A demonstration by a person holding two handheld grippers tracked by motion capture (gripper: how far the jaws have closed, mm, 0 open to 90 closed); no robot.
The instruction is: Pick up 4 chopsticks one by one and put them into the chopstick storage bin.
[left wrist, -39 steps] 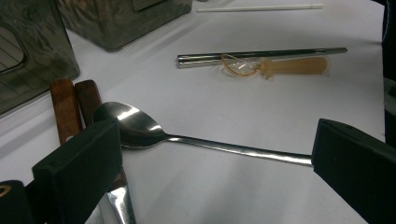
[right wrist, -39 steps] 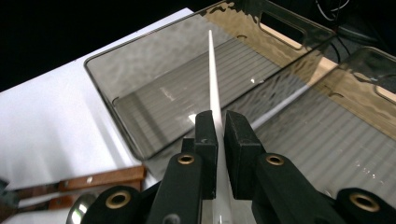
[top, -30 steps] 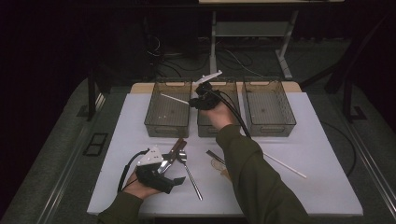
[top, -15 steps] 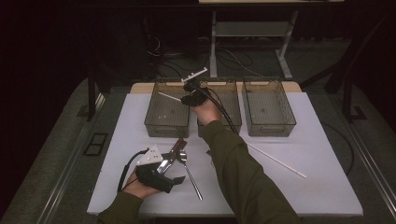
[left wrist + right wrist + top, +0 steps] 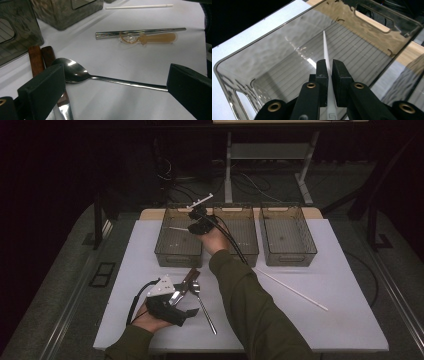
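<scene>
Left tool (image 5: 192,311), lower left of the high view: jaws spread, nothing pinched, parked on the tabletop (image 5: 345,330). It hasn't shifted over the last second. Between its jaws in the left gripper view: a metal spoon (image 5: 75,73), two wooden handles (image 5: 41,58) beside it, and farther off steel chopsticks (image 5: 140,32) plus a translucent spoon (image 5: 150,38).

Right tool (image 5: 191,228), upper centre: jaws pressed together, pinching the white chopstick (image 5: 326,53). A second ago I had it over the middle bin (image 5: 239,252); now it has slid left and sits over the left bin (image 5: 172,255), stick tip angled down into it. Right gripper view puts the stick over the ribbed bin floor, not touching it as far as I can tell.

So I judge transport done; next is release into the left bin.

Farther right: the right bin (image 5: 292,252), and a second white chopstick (image 5: 295,291) lies loose on the tabletop, probably next.
</scene>
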